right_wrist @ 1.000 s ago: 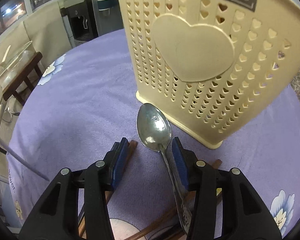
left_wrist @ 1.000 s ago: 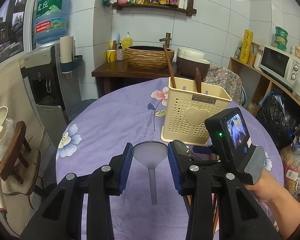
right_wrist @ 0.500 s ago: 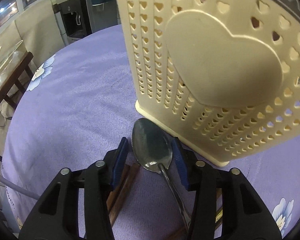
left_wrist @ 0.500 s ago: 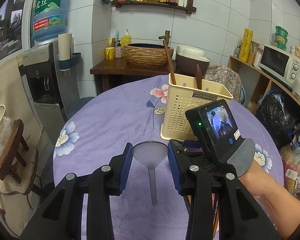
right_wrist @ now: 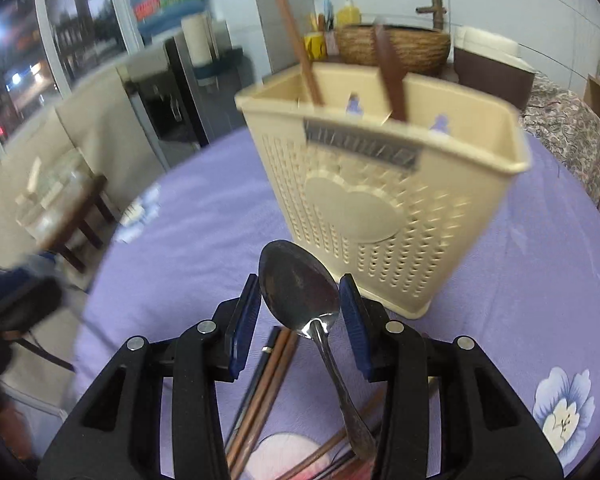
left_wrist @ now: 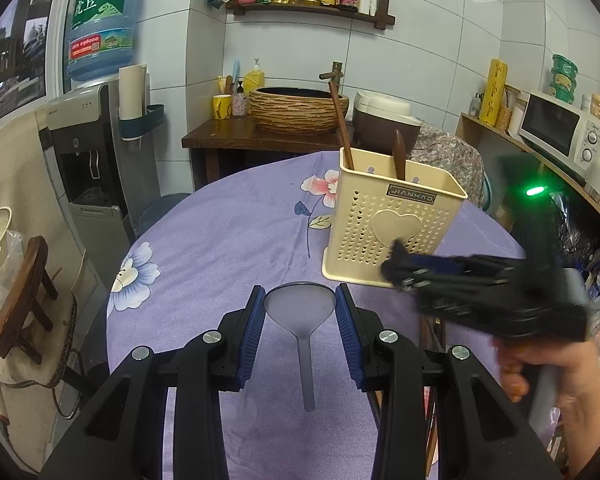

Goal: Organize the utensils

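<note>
Right hand-held gripper (right_wrist: 299, 307): clasping shiny steel spoon (right_wrist: 300, 288) by bowl; slip risk nearing cream perforated plastic holder (right_wrist: 384, 204).
Left hand-held gripper (left_wrist: 300, 320): around translucent grey plastic ladle (left_wrist: 300, 308); firmness of grip cannot be told.

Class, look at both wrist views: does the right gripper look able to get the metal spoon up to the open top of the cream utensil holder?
Probably yes. The right gripper has the metal spoon between its fingers, facing the cream utensil holder. Nothing stands between them, and the holder's open top has room beside two brown utensils.
</note>
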`<state>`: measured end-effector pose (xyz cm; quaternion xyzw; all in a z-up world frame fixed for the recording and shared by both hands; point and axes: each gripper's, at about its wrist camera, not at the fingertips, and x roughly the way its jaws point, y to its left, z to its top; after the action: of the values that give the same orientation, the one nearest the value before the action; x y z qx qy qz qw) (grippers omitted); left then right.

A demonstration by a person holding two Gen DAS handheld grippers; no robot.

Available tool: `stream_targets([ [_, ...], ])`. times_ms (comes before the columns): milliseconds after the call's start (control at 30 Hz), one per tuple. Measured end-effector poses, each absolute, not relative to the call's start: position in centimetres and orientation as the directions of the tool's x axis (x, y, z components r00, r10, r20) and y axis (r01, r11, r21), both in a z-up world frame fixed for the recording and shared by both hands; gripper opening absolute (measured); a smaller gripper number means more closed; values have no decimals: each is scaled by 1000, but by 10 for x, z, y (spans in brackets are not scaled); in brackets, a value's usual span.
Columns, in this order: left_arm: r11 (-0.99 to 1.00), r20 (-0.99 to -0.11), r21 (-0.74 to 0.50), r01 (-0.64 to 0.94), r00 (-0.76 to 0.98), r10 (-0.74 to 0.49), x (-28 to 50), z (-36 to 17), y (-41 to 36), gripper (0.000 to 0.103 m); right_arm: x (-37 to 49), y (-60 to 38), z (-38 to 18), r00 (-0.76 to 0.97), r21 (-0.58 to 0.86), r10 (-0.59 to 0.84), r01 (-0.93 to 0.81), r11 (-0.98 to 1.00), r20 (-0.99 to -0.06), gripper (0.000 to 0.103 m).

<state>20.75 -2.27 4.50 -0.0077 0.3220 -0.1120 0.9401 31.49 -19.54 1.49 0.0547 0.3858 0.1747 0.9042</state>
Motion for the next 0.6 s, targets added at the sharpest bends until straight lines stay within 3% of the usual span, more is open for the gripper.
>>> stream_targets([
  [133,975,-600,-93,201,770,-215,206,45,-22,36,286,-219,39,690,294,395,-267,918,-607,39],
  [600,974,-587,-101,201,778,-222,205,47,-21,36,258,-230,46,729,267,371,-261,928,-576,37],
])
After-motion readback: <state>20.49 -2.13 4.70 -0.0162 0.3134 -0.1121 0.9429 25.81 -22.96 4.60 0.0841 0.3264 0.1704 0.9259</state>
